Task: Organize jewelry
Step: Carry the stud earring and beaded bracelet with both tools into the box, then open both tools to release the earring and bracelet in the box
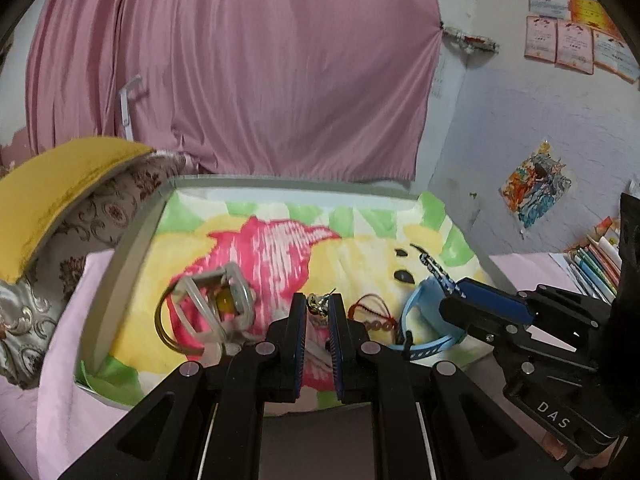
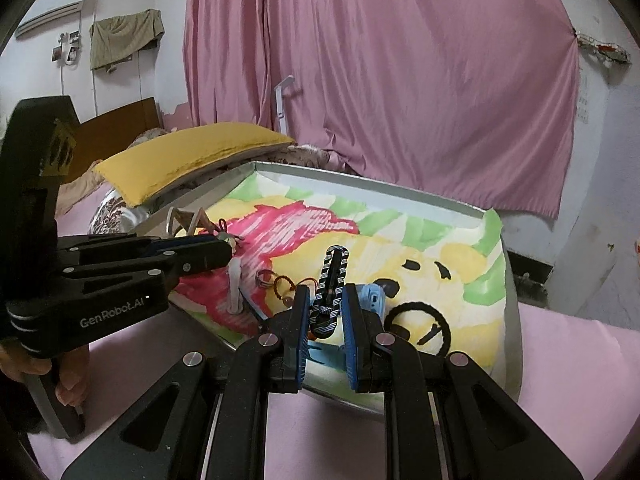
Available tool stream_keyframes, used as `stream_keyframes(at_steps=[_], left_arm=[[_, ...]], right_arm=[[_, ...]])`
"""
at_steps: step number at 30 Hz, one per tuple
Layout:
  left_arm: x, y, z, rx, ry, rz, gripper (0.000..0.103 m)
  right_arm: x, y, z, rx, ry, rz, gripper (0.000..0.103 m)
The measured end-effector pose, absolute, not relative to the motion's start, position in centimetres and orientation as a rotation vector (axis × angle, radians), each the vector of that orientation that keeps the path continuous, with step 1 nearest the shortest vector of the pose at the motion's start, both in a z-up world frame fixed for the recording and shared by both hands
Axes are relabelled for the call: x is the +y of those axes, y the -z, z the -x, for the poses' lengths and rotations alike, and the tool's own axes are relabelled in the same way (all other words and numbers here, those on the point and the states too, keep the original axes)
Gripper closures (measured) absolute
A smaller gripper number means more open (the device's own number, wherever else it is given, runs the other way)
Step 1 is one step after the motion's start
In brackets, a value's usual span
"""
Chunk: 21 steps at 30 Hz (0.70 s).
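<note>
Fingers of both grippers were closed on jewelry when I checked the two wrist views. My left gripper (image 1: 319, 312) had its fingers pinched on a small bell charm (image 1: 316, 307), held just above the near part of the tray (image 1: 132, 240). My right gripper (image 2: 327, 314) had its fingers clamped on a black-and-white striped band (image 2: 330, 292), which stood upright between them at the tray's near edge.

I judged the sorting far from done. Most pieces lay loose on the cartoon cloth (image 1: 360, 240) lining the tray: a red cord bracelet (image 1: 374, 312) near the middle, a blue watch (image 1: 430, 320) to its right, a small ring (image 2: 264, 279), and a black hair loop (image 2: 420, 328) on the right. A bangle (image 1: 168, 328) rested against a clear stand (image 1: 216, 304) on the left. I could not tell which pieces already counted as placed.
</note>
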<state>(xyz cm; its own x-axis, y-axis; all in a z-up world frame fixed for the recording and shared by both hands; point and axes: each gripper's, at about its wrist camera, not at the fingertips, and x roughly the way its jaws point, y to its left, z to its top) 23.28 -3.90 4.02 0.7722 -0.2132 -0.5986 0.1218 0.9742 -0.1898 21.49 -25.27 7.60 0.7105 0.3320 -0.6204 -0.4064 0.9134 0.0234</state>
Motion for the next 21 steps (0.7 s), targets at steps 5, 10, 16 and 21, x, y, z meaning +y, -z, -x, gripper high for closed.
stream_keyframes(at_steps=[5,10,16,21], left_arm=[[-3.6,-3.4,-23.8,0.71,0.182,0.161,0.093],[-3.6,-2.9,-24.2,0.745,0.184,0.171,0.093],[-3.5,-2.5,-24.7,0.78,0.185,0.177,0.092],[-3.6,-2.5,-24.7,0.783,0.186,0.172,0.092]], right_arm=[[-25.1,-7.2,-21.9,0.7,-0.417,0.114,0.089],[-24.9,-7.0,-22.0,0.708,-0.417,0.119,0.089],[-24.8,-6.9,-22.0,0.713,-0.418,0.125,0.089],[-24.9,-6.8,-22.1,0.719,-0.42,0.127,0.089]])
